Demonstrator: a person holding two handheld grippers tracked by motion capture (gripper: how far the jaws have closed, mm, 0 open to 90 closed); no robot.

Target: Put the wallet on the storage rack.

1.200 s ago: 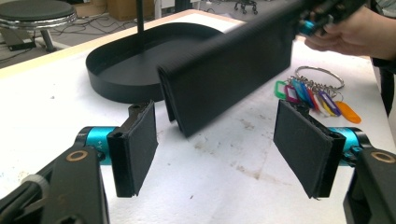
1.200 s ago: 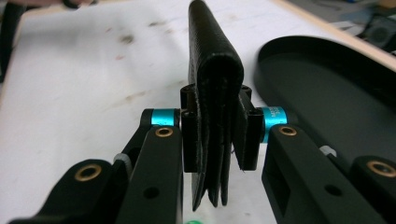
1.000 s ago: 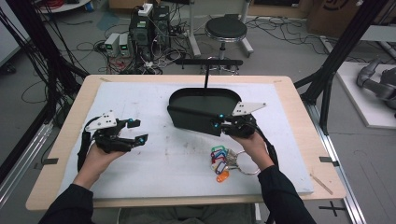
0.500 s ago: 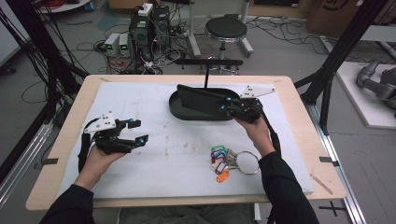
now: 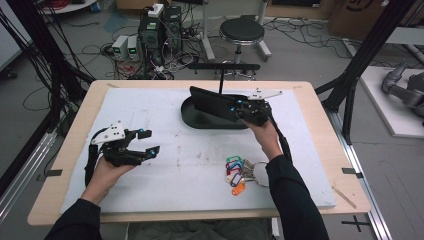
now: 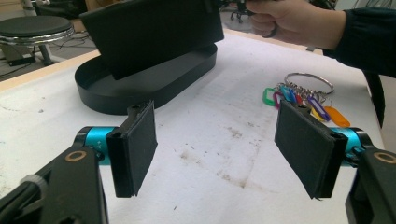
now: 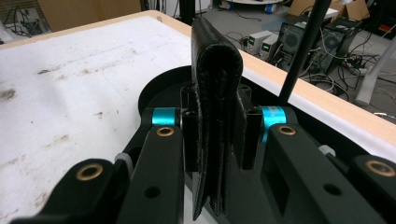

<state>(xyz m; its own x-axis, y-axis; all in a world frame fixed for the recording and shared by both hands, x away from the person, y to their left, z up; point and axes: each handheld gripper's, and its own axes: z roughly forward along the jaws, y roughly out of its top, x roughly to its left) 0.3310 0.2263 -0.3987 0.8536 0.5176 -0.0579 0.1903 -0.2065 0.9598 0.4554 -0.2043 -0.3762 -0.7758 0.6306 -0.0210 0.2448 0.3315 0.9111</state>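
Note:
My right gripper (image 5: 246, 112) is shut on a black folded wallet (image 5: 212, 103), holding it by one end above a black oval tray (image 5: 196, 120) at the back middle of the table. In the right gripper view the wallet (image 7: 215, 70) stands on edge between the two pads, with the tray (image 7: 154, 92) beneath. My left gripper (image 5: 149, 142) rests at the table's left, open, nothing between its pads (image 6: 136, 149). From the left gripper view the wallet (image 6: 154, 32) hangs tilted over the tray (image 6: 107, 91).
A key ring with several coloured tags (image 5: 241, 172) lies on the white mat (image 5: 150, 105) in front of my right forearm. A thin black pole (image 5: 220, 80) rises just behind the tray. A stool and electronics stand on the floor beyond the table.
My right gripper has carried the wallet away from me, toward the table's far edge over the tray, and the wallet now lies flatter. The left gripper has stayed put.

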